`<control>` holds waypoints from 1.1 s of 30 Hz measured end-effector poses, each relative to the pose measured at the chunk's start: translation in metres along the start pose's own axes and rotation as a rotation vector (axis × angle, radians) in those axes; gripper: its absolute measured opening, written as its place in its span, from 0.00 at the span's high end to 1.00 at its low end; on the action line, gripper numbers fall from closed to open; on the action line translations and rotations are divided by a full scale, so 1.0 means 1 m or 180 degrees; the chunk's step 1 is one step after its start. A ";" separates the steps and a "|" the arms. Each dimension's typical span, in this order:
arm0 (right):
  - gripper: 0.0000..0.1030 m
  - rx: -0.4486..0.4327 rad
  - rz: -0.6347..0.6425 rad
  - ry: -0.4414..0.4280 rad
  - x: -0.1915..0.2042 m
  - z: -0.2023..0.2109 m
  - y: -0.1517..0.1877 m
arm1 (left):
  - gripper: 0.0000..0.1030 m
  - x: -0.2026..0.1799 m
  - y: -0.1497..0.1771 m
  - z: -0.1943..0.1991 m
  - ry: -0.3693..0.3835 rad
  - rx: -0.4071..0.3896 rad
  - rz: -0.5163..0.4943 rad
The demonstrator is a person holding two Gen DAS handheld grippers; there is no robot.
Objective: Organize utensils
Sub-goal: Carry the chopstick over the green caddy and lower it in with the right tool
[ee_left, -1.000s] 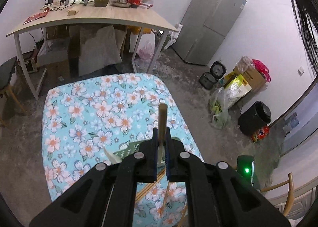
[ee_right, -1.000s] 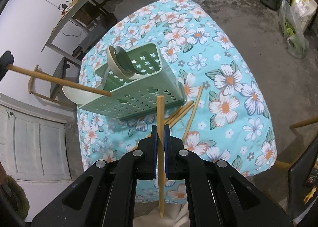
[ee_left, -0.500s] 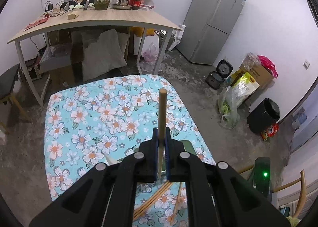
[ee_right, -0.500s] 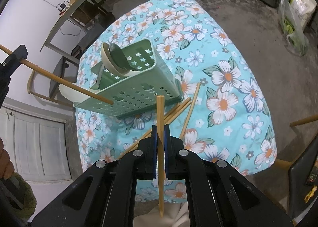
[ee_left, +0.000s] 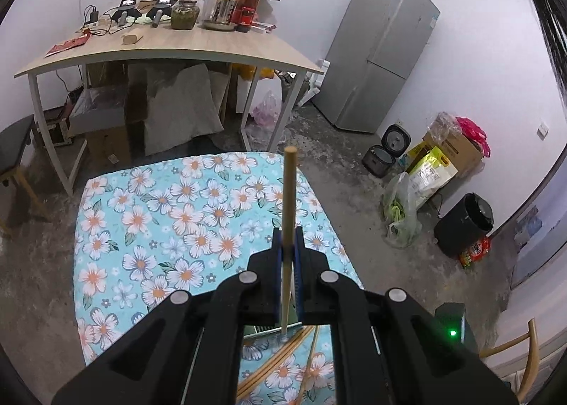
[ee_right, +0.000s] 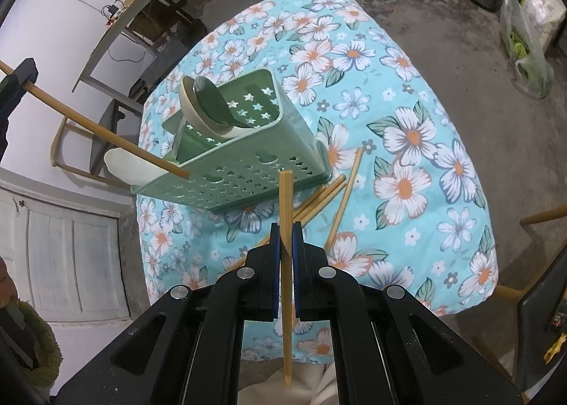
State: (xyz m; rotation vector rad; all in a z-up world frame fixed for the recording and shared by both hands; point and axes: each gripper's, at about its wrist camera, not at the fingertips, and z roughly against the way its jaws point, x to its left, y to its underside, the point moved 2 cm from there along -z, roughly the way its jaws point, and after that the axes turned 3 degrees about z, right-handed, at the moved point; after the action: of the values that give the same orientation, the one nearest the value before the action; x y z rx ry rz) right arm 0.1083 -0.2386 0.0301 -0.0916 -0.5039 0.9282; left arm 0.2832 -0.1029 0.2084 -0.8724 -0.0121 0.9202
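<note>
My left gripper (ee_left: 287, 240) is shut on a wooden chopstick (ee_left: 288, 199) that points away over the floral table (ee_left: 141, 227). In the right wrist view the same chopstick (ee_right: 106, 133) reaches in from the left with its tip over the near corner of the green perforated utensil holder (ee_right: 248, 156). A cream spoon (ee_right: 198, 114) and a green spoon (ee_right: 212, 103) stand in the holder. My right gripper (ee_right: 286, 227) is shut on another chopstick (ee_right: 285, 227), in front of the holder. Several chopsticks (ee_right: 340, 203) lie on the cloth beside the holder.
A wooden desk (ee_left: 159, 46) crowded with jars and bottles stands beyond the table. A grey fridge (ee_left: 382, 50), a rice cooker (ee_left: 386, 153), bags and a black bin (ee_left: 464, 227) line the right wall. A wooden chair (ee_right: 74, 135) stands left of the table.
My left gripper has risen and pulled back, so more of the room shows. Its chopstick tip has stayed near the holder's near corner. The right gripper holds almost still.
</note>
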 end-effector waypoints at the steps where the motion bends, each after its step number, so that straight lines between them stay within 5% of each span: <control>1: 0.96 0.0009 0.0000 0.0003 0.000 -0.001 0.000 | 0.95 0.000 -0.002 0.001 0.0015 -0.0022 0.0004; 8: 0.96 0.0027 -0.0020 -0.0011 -0.003 -0.002 0.000 | 0.95 -0.006 -0.008 0.002 0.0014 -0.0095 -0.0072; 15: 0.96 0.0038 -0.0042 -0.0013 -0.006 -0.003 0.000 | 0.95 -0.005 0.024 -0.018 -0.0162 0.0026 -0.0289; 27: 0.96 -0.0064 -0.0009 -0.0051 -0.004 0.009 -0.007 | 0.94 0.006 0.074 -0.044 -0.0285 0.0488 -0.0305; 33: 0.96 -0.0205 0.0124 -0.0095 0.010 0.025 -0.021 | 0.74 0.011 0.083 -0.041 -0.0326 0.0530 -0.0216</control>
State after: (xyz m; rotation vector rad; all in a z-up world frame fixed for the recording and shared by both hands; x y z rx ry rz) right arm 0.1174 -0.2471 0.0619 -0.1464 -0.5615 0.9528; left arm 0.2472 -0.0975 0.1222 -0.6664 -0.0526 0.8883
